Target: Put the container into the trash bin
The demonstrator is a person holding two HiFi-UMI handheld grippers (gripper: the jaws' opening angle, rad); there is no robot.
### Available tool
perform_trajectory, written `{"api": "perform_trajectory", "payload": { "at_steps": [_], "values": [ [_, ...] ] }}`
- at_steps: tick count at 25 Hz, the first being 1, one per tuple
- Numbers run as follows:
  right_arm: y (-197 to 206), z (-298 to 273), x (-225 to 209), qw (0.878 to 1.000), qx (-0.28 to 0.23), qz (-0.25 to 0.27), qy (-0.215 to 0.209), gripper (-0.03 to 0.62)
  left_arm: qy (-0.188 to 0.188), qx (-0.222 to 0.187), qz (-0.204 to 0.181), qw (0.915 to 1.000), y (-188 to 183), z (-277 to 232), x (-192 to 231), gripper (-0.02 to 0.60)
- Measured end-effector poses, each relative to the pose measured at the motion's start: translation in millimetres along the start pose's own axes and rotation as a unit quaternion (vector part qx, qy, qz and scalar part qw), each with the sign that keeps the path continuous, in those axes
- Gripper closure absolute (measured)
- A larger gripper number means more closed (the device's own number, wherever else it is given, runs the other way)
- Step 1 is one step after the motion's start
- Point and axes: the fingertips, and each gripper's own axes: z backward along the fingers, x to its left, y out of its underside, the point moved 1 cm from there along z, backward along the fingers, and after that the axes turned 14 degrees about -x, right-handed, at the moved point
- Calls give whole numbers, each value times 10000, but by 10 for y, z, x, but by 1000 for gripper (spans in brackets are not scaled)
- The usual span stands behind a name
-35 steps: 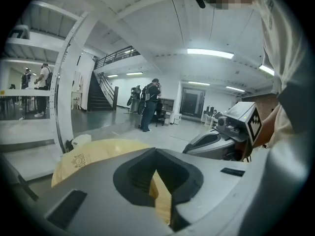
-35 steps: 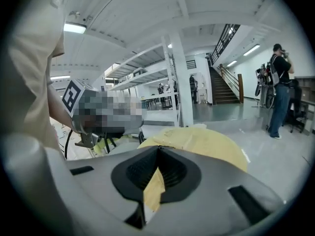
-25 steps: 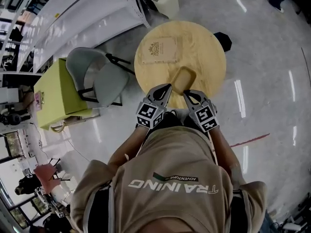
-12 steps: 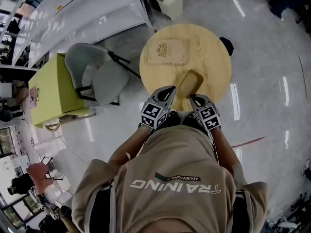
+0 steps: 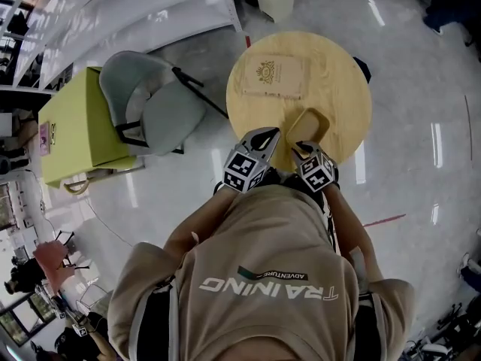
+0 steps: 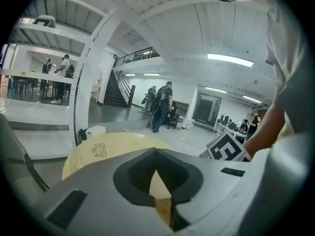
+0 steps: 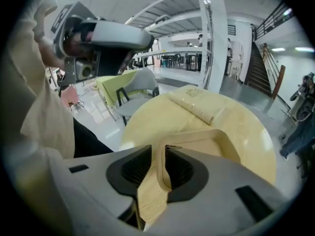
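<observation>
Advanced since a second ago, the right gripper [image 5: 302, 149] now pinches the near wall of the tan container [image 5: 311, 123]. It lies on the round table [image 5: 346, 89], long axis running 7-to-1 o'clock. The left gripper [image 5: 268, 134], at the container's 9 o'clock, is pressed together and empty.

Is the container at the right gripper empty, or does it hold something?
Empty: in the right gripper view the container shows a bare inside, nothing in it.
</observation>
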Motion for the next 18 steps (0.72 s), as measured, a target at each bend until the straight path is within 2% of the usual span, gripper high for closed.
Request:
{"api": "perform_trajectory", "payload": {
  "at_steps": [9, 10, 11, 18],
  "values": [
    [298, -297, -4, 9953, 958, 150, 16, 507, 286, 158, 105, 9994, 93, -32, 251, 583],
    [314, -318, -10, 9947, 1016, 155, 37, 544, 316, 174, 115, 9993, 105, -38, 267, 583],
    [326, -336, -12, 9942, 1059, 149, 59, 556, 342, 192, 131, 9991, 120, -38, 280, 583],
    [374, -399, -12, 9935, 1135, -74, 100, 554, 410, 297, 277, 9983, 221, -13, 335, 583]
  ]
}}
